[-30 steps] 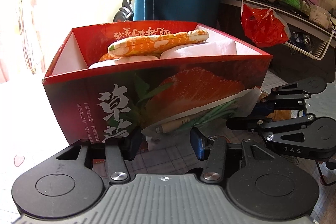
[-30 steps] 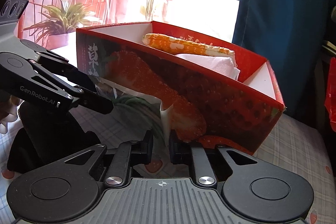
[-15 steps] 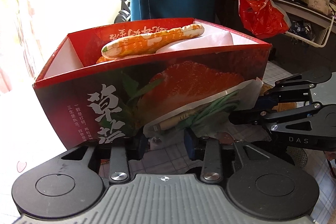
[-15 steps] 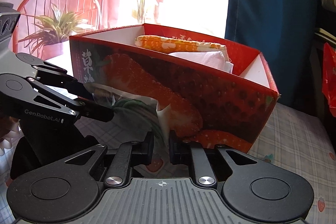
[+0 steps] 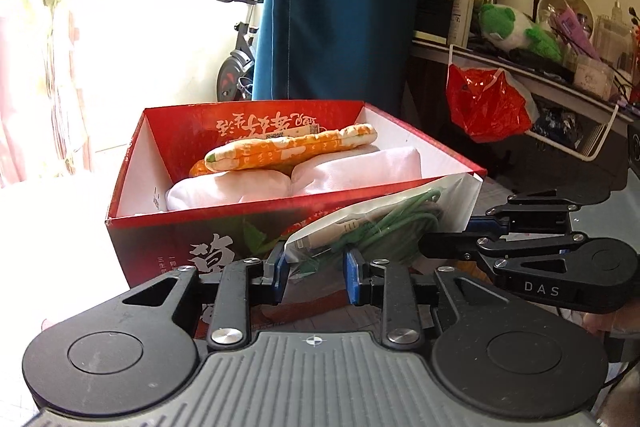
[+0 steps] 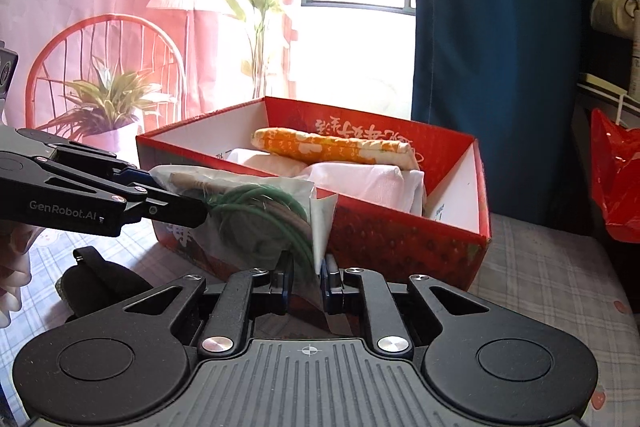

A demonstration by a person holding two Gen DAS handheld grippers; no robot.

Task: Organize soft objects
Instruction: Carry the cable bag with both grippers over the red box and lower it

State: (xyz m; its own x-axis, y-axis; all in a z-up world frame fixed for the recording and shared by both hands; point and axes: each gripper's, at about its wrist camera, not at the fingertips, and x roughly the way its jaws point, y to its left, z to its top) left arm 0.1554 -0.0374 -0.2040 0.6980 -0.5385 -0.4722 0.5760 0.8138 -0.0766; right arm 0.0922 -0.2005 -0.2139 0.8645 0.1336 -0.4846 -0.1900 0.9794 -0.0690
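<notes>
A clear plastic bag (image 5: 384,219) with green cord and a wooden stick inside hangs in front of the red strawberry box (image 5: 208,231), near its rim. My right gripper (image 6: 306,277) is shut on the bag's (image 6: 264,219) lower corner. My left gripper (image 5: 314,275) holds the bag's other end between its blue pads, jaws narrowly apart. The box (image 6: 400,239) holds white folded cloths (image 5: 240,187) and an orange-and-white soft roll (image 5: 288,147) on top.
A checked tablecloth (image 6: 552,275) covers the table. A dark object (image 6: 96,287) lies left of the box. A blue curtain (image 5: 336,3) hangs behind. A shelf with a red bag (image 5: 484,103) and a green plush (image 5: 516,31) stands at right.
Both grippers have risen with the bag, lifting it from low against the box front up to the box rim. The box interior now shows from above.
</notes>
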